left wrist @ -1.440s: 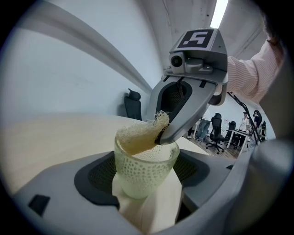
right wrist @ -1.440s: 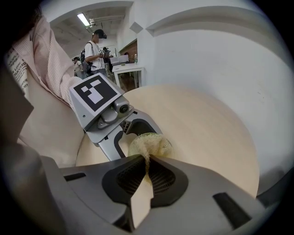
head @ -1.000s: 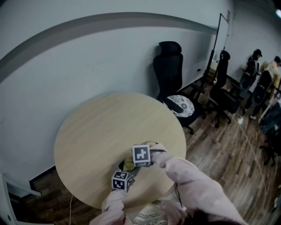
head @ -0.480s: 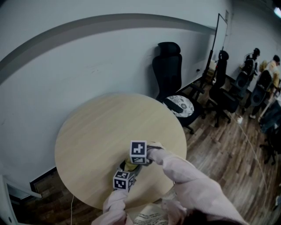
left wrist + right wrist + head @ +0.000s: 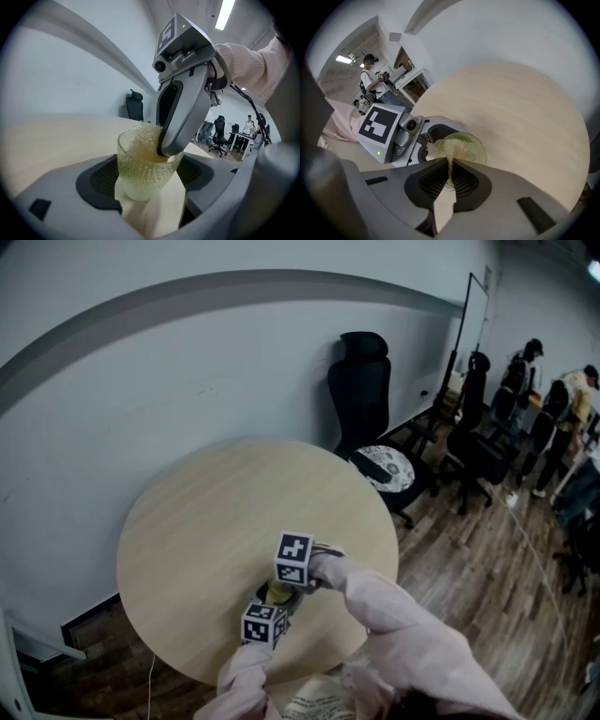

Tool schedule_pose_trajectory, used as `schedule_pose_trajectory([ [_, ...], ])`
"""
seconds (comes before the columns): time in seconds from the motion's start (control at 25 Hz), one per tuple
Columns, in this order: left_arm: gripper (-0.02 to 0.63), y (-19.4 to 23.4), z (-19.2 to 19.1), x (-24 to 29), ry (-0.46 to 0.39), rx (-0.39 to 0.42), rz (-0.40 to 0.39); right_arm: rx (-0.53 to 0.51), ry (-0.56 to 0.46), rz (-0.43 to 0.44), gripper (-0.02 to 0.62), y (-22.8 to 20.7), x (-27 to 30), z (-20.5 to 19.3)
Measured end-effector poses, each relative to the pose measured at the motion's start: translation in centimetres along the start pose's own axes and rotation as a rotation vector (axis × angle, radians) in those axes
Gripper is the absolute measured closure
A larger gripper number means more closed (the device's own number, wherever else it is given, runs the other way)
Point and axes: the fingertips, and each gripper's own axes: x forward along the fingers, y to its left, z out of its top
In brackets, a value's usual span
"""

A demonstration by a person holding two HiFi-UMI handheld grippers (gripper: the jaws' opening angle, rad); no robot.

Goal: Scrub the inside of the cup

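Since a second ago the right gripper (image 5: 450,174) has slid a little to the left and lower over the cup, going by its marker cube (image 5: 293,559) in the head view. The left gripper (image 5: 150,185) has hardly stirred. The people (image 5: 525,371) at the far right of the room have also shifted.

The round wooden table (image 5: 206,521) fills the middle of the head view, and both grippers work above its near edge. Both arms, in pale pink sleeves (image 5: 394,615), reach in from the bottom edge. The right arm comes over the top and the left arm sits lower and closer to the body.

The left gripper's jaws are pressed on either side of the cup (image 5: 140,173), a bumpy, pale green translucent tumbler held upright. The right gripper points steeply down into the cup's mouth. Its jaws are pinched together on a strand of the mesh scrubber (image 5: 144,137), a frizzy straw-coloured wad that fills the cup's upper part.

In the head view the two cubes cover nearly all of the cup, leaving a yellow-green sliver. The lower end of the scrubber is lost inside the cup. The cup's base sits down between the left jaws, and it cannot be told whether it touches the table. Of the right hand only a little shows, behind the gripper body in the left gripper view.
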Motion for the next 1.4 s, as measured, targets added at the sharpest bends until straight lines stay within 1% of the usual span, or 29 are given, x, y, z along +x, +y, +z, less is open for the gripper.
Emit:
schedule_pose_trajectory([
  [0.12, 0.225, 0.0, -0.2, -0.1, 0.006, 0.0, 0.001, 0.063, -0.018, 0.041, 0.58, 0.4, 0.1, 0.2],
  [0.56, 0.229, -0.2, -0.3, 0.1, 0.013, 0.007, 0.008, 0.226, -0.084, 0.142, 0.581, 1.1, 0.0, 0.5],
  [1.0, 0.233, -0.1, -0.3, -0.1, 0.018, 0.012, 0.013, 0.322, -0.13, 0.193, 0.58, 1.5, 0.0, 1.6],
  [1.2, 0.235, -0.1, -0.3, 0.0, 0.021, 0.013, 0.017, 0.385, -0.152, 0.223, 0.58, 1.5, 0.0, 2.1],
  [1.4, 0.235, 0.0, -0.3, 0.0, 0.021, 0.013, 0.021, 0.42, -0.166, 0.231, 0.58, 1.4, -0.1, 2.4],
])
